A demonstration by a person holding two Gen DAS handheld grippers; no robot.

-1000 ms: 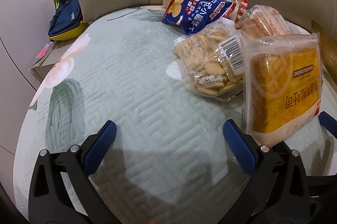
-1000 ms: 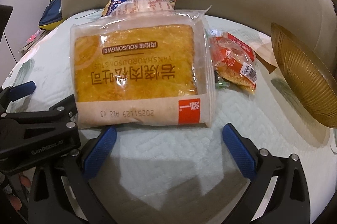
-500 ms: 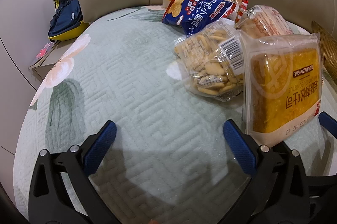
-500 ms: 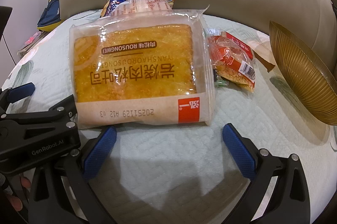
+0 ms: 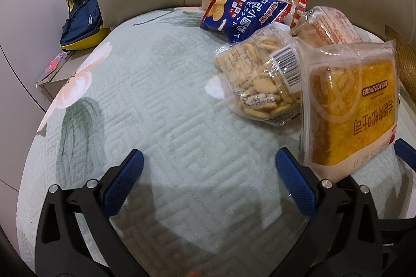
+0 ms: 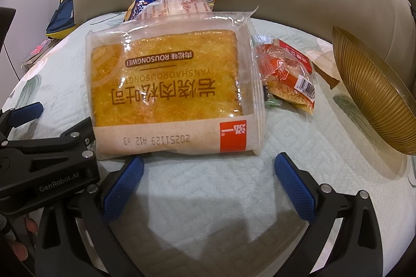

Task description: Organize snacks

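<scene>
The right gripper [image 6: 208, 180] sits at the bottom of its frame, jaws spread wide and empty, with the near edge of the big toast packet [image 6: 171, 97] just beyond its blue fingertips [image 6: 122, 186]. The left gripper [image 5: 208, 180] is likewise released, low in its own frame over bare quilted cloth [image 5: 156, 100], nothing between its jaws. The toast packet fills the centre of the right view; a small red-wrapped cake [image 6: 288, 76] lies just right of it, and a ribbed gold bowl [image 6: 374, 95] stands at the far right edge. In the left view a clear biscuit bag [image 5: 262, 82] and a blue chip bag [image 5: 241, 11] lie in the upper right. This looks like the approach to a first pick — no snack is grasped yet. Next, the right gripper likely needs to ease forward and close across the packet's near edge — gently, since the bread inside should crush easily.
</scene>
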